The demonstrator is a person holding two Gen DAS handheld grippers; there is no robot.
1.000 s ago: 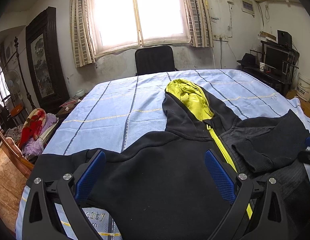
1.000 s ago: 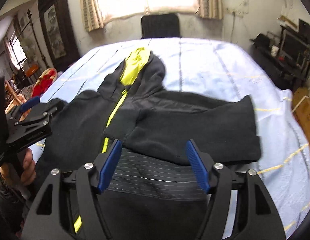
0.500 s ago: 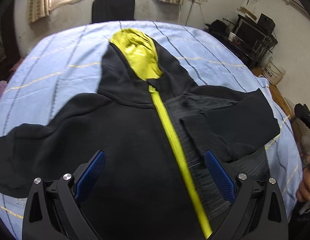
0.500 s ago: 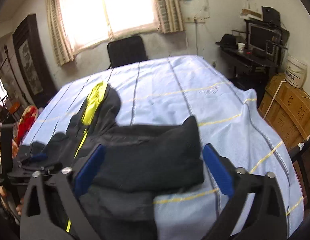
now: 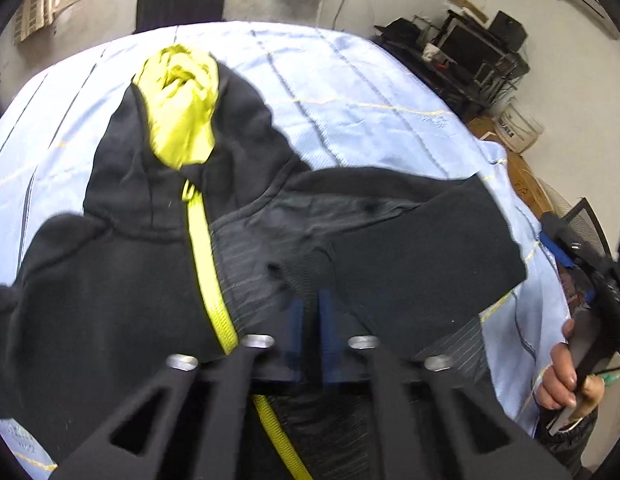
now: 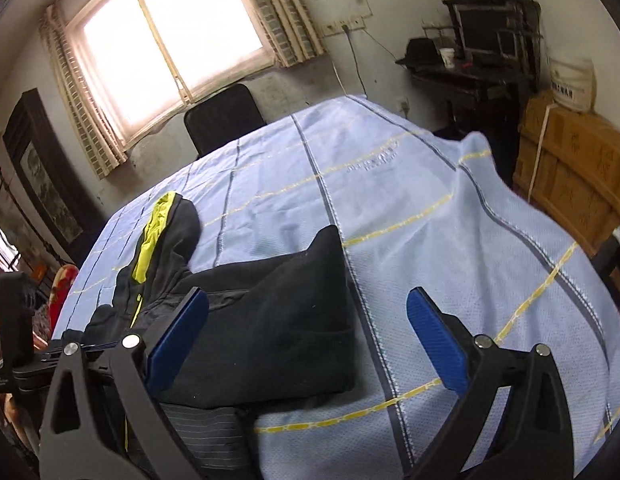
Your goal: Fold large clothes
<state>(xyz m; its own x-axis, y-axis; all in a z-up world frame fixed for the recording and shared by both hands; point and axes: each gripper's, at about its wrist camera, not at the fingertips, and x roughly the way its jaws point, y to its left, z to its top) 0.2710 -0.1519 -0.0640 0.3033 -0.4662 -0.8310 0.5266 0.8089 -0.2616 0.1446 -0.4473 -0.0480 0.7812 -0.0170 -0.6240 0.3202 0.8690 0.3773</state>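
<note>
A black hoodie (image 5: pixel 109 300) with a yellow-green zip (image 5: pixel 207 268) and hood lining (image 5: pixel 181 112) lies face up on a light blue sheet (image 5: pixel 370 120). Its right sleeve (image 5: pixel 422 248) is folded across the chest. My left gripper (image 5: pixel 310 308) has its blue pads nearly together over the sleeve's cuff; whether fabric is pinched is unclear. My right gripper (image 6: pixel 305 312) is open and empty, low over the hoodie's right edge (image 6: pixel 269 320) and the sheet (image 6: pixel 430 220). The right gripper also shows in the left wrist view (image 5: pixel 582 264), held by a hand.
The sheet covers a large table. A black chair (image 6: pixel 223 116) stands at the far end under the window. A dark desk with electronics (image 6: pixel 482 52), a white bucket (image 6: pixel 572 80) and a wooden crate (image 6: pixel 570 184) stand to the right.
My left gripper has closed from wide open and swung right over the folded sleeve's cuff. My right gripper stays open and has drifted further right, towards the sheet.
</note>
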